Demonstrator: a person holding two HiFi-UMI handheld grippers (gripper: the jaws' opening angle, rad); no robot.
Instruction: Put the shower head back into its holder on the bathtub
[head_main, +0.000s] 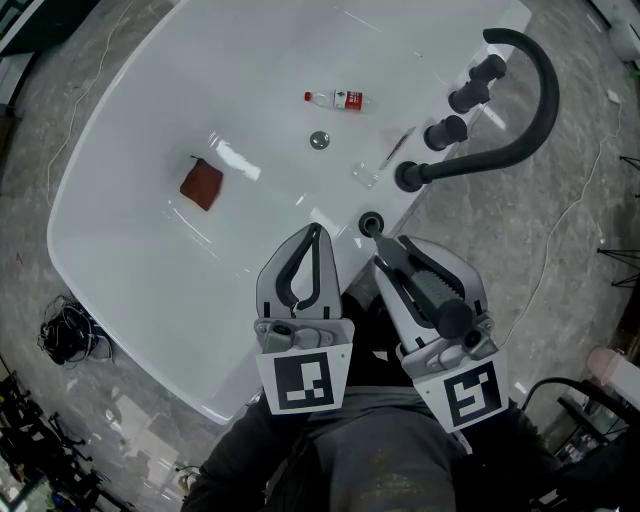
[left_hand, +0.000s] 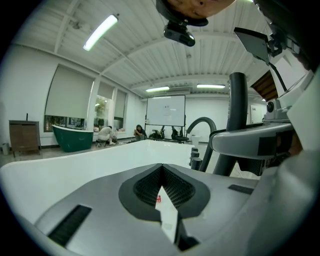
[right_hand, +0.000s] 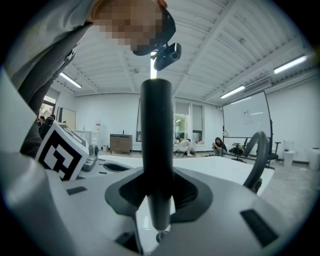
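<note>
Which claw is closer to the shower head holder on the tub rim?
Right. The right claw, gripping the shower head, sits just below the holder in the head view, almost at it. The left claw is farther off to the holder's left.

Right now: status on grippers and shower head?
Left gripper shut, empty. Right gripper shut on shower head, tip close over the holder, not seated. Nothing between them; bottle and red cloth lie well clear.

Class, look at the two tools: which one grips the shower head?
The right tool, its jaws shut on the black shower head; the left tool is closed and empty.
</note>
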